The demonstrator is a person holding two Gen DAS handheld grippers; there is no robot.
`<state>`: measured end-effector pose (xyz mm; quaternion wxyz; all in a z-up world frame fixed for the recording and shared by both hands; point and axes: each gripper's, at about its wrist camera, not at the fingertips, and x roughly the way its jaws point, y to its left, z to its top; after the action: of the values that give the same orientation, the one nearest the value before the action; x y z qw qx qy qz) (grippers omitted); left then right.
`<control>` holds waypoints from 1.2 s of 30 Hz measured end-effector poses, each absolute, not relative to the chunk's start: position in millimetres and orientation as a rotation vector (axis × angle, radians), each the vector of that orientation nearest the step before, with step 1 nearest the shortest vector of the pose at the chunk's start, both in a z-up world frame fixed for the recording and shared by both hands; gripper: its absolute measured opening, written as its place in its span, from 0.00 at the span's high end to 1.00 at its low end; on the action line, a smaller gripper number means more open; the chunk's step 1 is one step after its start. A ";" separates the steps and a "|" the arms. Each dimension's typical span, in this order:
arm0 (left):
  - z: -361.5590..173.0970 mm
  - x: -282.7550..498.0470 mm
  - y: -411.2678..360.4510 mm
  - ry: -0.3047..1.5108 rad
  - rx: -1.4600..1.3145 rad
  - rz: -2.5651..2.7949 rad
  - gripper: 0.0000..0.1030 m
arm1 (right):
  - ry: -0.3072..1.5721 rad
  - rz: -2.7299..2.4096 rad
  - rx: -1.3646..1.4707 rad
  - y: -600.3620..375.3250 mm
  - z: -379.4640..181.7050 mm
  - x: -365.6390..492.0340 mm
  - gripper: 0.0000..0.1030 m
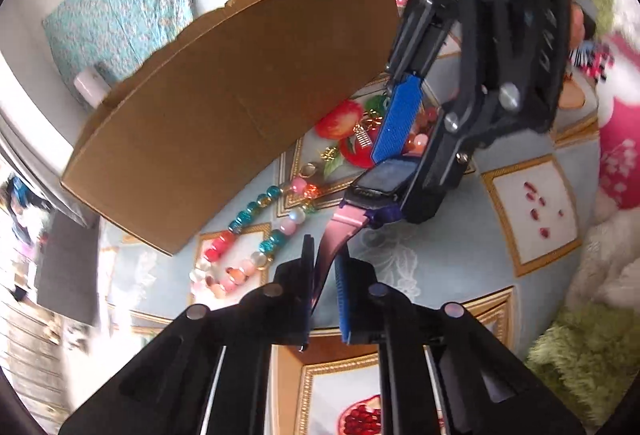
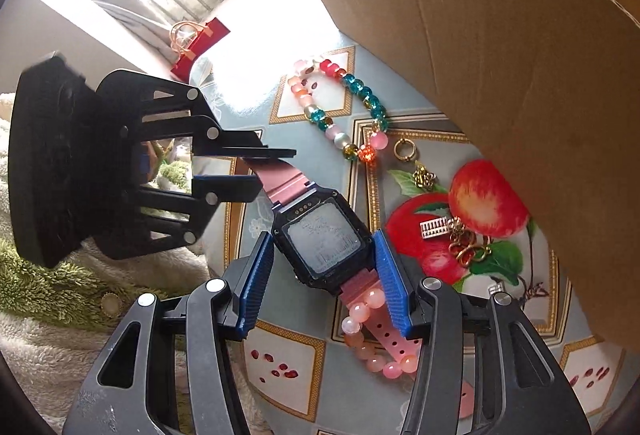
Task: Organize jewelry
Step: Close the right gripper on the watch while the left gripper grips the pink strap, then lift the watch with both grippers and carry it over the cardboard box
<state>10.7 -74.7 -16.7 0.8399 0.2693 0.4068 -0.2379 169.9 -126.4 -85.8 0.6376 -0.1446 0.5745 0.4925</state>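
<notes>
A watch (image 2: 324,239) with a black square case and pink strap is held above the patterned tablecloth. My left gripper (image 1: 326,275) is shut on the pink strap (image 1: 334,235); it shows in the right wrist view (image 2: 256,171) at the strap's far end. My right gripper (image 2: 324,267) straddles the watch case, blue pads (image 2: 394,283) close on both sides; contact is unclear. It also shows in the left wrist view (image 1: 394,159). A multicoloured bead bracelet (image 2: 340,103), a pink bead bracelet (image 2: 372,331) and gold charms (image 2: 460,235) lie on the cloth.
A large open cardboard box (image 2: 500,55) stands beside the jewelry, also in the left wrist view (image 1: 224,95). A gold ring (image 2: 404,149) lies near it. A red gift bag (image 2: 196,47) sits at the table's far edge. Green fluffy fabric (image 1: 580,355) borders the table.
</notes>
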 end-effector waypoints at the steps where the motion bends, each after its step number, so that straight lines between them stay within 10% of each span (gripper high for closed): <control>1: -15.0 13.9 -71.8 0.882 0.533 -0.514 0.92 | 1.313 1.115 -0.329 -126.4 -85.4 166.9 0.51; 11: -12.9 17.7 -62.6 0.960 0.412 -0.584 0.96 | 1.261 0.919 -0.358 -171.7 -77.3 145.6 0.52; 21: -12.3 0.9 -49.3 0.983 0.364 -0.636 0.96 | 1.232 0.617 -0.372 -227.9 -64.5 146.4 0.76; 36: -8.6 4.0 -30.5 1.005 0.302 -0.652 0.96 | 1.164 0.676 -0.522 -184.5 -77.4 83.9 0.65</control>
<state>4.0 -30.5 -8.6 0.8152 0.1414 0.4712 -0.3056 83.9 -184.5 -77.4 0.7504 -0.2390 0.5329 0.3095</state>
